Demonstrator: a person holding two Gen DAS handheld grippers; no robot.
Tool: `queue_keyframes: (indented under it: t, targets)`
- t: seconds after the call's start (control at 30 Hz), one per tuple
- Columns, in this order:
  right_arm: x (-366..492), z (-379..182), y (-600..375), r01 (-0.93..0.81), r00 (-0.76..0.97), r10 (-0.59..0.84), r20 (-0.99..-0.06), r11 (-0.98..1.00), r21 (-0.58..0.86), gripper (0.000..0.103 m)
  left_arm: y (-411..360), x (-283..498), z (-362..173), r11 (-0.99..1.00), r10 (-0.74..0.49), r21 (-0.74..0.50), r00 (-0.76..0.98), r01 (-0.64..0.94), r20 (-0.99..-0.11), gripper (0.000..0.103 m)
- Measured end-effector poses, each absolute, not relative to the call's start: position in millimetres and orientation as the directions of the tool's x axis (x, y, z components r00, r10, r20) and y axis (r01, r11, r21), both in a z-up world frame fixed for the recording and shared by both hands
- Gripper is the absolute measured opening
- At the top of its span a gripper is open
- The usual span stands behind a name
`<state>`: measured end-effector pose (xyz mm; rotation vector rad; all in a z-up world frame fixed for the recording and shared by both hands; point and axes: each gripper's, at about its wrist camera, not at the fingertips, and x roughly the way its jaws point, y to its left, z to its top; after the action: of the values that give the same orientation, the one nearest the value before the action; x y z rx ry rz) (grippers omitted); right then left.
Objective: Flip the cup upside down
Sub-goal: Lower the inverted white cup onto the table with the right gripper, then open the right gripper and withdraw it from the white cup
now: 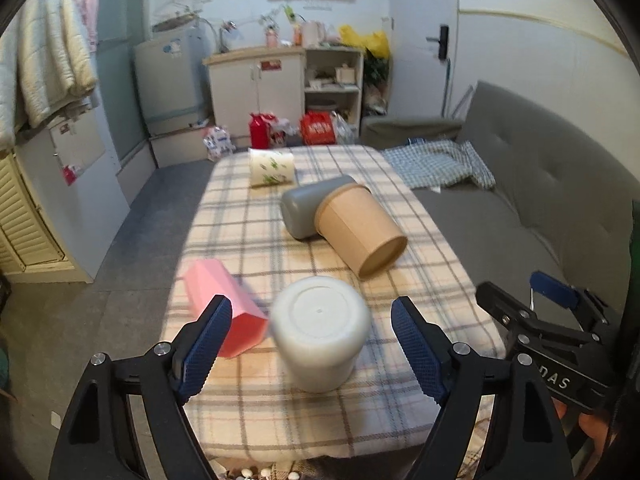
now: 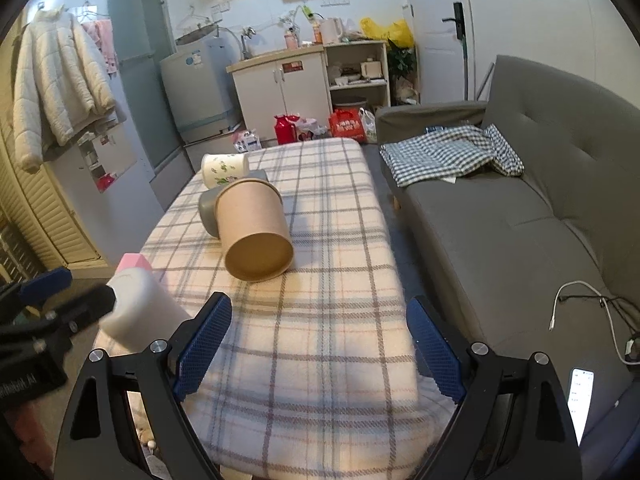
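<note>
Pink cup lies on its side at the left of the plaid table, just beside the white cup, which stands base up between the spread, non-touching fingers of the left gripper; farther right a brown cup lies tipped against a grey cup, and the right gripper is spread over bare cloth
</note>
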<state>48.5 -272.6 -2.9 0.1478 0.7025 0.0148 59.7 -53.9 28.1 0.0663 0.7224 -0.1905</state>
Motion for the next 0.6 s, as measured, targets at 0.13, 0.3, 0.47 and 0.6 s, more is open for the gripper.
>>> queue_keyframes:
  t: [0.13,0.3,0.47,0.6]
  targets:
    - [33,2,-263,0.007,0.773,0.071,-0.63,0.993,0.121,0.09,-37,44,29,0.987,-0.134,-0.02,0.765,0.157,-0.63,0.085]
    - [21,5,-250,-0.035,0.778,0.096,-0.621,0.993,0.11,0.09,-19,24,23,0.993,-0.094,0.004,0.809,0.118,-0.581,0.085]
    - [12,1,-235,-0.093,0.774,0.129,-0.619,0.992,0.091,0.09,-6,8,5,0.996,-0.083,-0.013,0.816,0.092,-0.571,0.092]
    - [9,0,-230,-0.103,0.773,0.13,-0.621,0.992,0.079,0.103,3,5,5,0.998,-0.055,-0.022,0.827,0.052,-0.56,0.096]
